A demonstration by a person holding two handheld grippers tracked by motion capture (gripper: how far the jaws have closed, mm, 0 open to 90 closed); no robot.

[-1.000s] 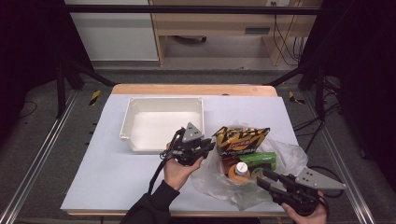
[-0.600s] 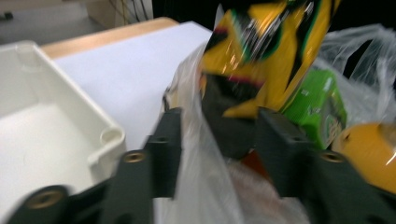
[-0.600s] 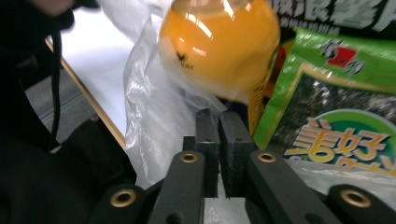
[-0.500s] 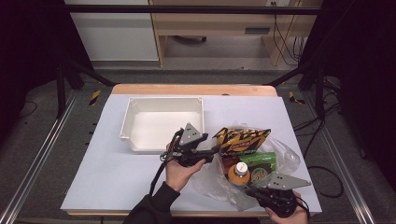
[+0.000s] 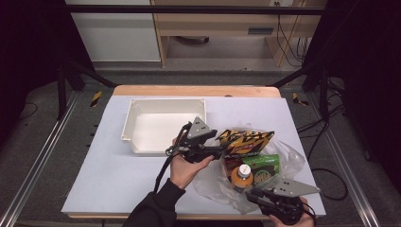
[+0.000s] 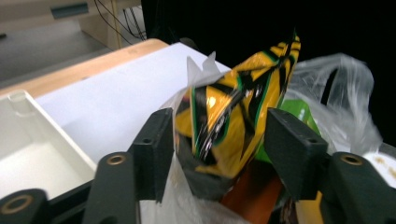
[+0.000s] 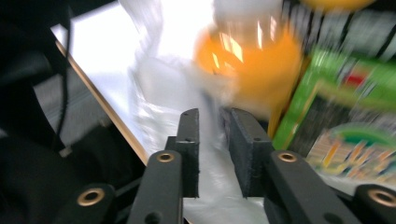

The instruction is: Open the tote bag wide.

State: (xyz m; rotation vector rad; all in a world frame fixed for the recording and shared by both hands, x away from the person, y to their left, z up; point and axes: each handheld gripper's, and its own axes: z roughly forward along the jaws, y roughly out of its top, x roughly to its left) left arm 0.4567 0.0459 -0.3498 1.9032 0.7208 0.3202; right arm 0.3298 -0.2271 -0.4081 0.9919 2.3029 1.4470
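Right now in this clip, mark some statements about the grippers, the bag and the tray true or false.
1. The left gripper has its jaws either side of the yellow snack packet. True.
2. The white tray holds the orange bottle. False: the tray is empty; the bottle sits in the clear plastic bag.
3. The right gripper has bag plastic between its jaws. True.
4. The green packet lies outside the bag. False: it is inside.

The yellow pouch (image 6: 233, 121) is gleaming like glossy foil, creased. The bag (image 5: 293, 158) around it is showing thin, clear, crinkled plastic. Beside the pouch, the tray (image 5: 163, 125) is looking like smooth matt white plastic. The jaws are appearing matt black with brass-coloured rivets. The bench (image 5: 118, 184) is looking smooth, pale, wood-edged.
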